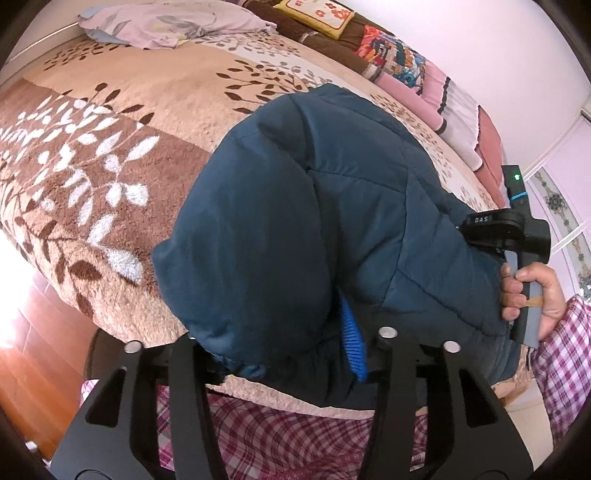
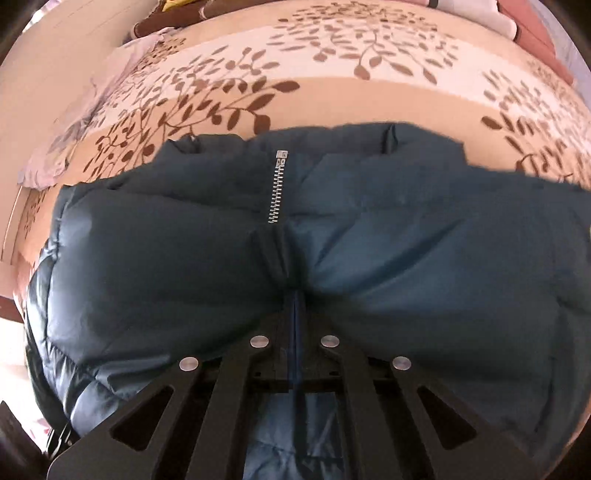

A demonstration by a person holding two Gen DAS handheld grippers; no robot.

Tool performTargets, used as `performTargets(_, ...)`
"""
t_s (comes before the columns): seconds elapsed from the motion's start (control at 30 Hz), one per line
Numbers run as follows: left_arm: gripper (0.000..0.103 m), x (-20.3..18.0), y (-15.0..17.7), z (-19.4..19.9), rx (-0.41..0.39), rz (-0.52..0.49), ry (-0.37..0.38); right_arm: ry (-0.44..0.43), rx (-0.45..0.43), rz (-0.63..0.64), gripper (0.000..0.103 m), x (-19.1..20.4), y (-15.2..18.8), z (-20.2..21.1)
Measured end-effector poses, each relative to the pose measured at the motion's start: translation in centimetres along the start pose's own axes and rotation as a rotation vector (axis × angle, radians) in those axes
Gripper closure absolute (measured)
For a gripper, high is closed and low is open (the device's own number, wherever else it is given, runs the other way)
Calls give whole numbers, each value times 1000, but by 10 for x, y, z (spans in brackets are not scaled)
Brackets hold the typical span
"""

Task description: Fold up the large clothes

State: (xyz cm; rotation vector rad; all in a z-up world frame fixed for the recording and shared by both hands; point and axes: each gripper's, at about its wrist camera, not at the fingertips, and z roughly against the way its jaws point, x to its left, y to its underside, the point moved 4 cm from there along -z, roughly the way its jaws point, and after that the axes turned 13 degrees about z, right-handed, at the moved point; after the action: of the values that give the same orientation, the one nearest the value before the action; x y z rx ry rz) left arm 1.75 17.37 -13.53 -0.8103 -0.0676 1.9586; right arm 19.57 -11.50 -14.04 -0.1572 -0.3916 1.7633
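Observation:
A dark blue puffer jacket (image 1: 314, 221) is bunched up and held over the near edge of the bed. My left gripper (image 1: 291, 354) is buried in its lower edge beside a bright blue ribbed cuff (image 1: 352, 343); its fingertips are hidden by the fabric. In the right wrist view the jacket (image 2: 369, 240) fills the frame, with a silver zipper (image 2: 277, 188) running up its middle. My right gripper (image 2: 293, 273) is shut on the fabric at the zipper seam. The right gripper's body and the hand on it show in the left wrist view (image 1: 517, 240) behind the jacket.
The bed carries a beige and brown leaf-patterned blanket (image 1: 122, 155). A lilac pillow (image 1: 162, 22) lies at the far end and folded colourful bedding (image 1: 399, 59) is stacked along the far right. Wooden floor (image 1: 33, 354) is at the left. My checked pyjamas (image 1: 295, 435) are close below.

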Motion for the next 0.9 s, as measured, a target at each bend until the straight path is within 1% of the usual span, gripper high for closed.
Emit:
performTargets(0.07, 44, 0, -1, -1, 4, 6, 7, -9, 8, -6, 103, -2, -2, -3)
performTargets(0.13, 44, 1, -2, -3, 4, 24, 22, -12, 16, -6, 103, -2, -1, -4)
performTargets(0.17, 56, 1, -3, -4, 4, 38, 37, -10, 17, -4, 103, -2, 0, -4)
performTargets(0.2, 63, 3, -3, -3, 3, 51, 49, -6, 16, -5, 103, -2, 0, -2)
performTargets(0.23, 74, 3, -3, -3, 3, 57, 57, -4, 14, -5, 103, -1, 1, 1)
performTargets(0.27, 80, 3, -3, -1, -4, 59, 68, -6, 10, -3, 103, -2, 0, 2)
performTargets(0.33, 82, 2, -1, 1, -15, 52, 74, 0, -30, 17, 102, 1, 4, 21)
performTargets(0.4, 83, 0, -1, 2, -18, 48, 71, 2, -79, 48, 102, 8, 8, 44)
performTargets(0.43, 83, 1, -1, 3, -18, 48, 71, -1, -119, 73, 102, 14, 17, 63)
performTargets(0.47, 83, 1, -1, 3, -18, 47, 70, -11, -139, 85, 102, 17, 26, 75)
performTargets(0.5, 83, 1, -1, 4, -19, 46, 70, -20, -148, 89, 102, 20, 33, 82)
performTargets(0.57, 83, 0, -1, 5, -23, 43, 71, -74, -145, 85, 102, 24, 61, 95)
performTargets(0.6, 83, 0, -1, 6, -24, 41, 72, -90, -130, 89, 102, 26, 73, 95)
performTargets(0.7, 83, -1, -1, 9, -27, 33, 70, -121, -75, 95, 102, 32, 93, 80)
performTargets(0.8, 83, -6, -1, 14, -36, 10, 68, -119, -34, 101, 102, 36, 97, 60)
performTargets(0.9, 83, -13, -1, 21, -55, -25, 73, -129, 4, 84, 102, 33, 94, 40)
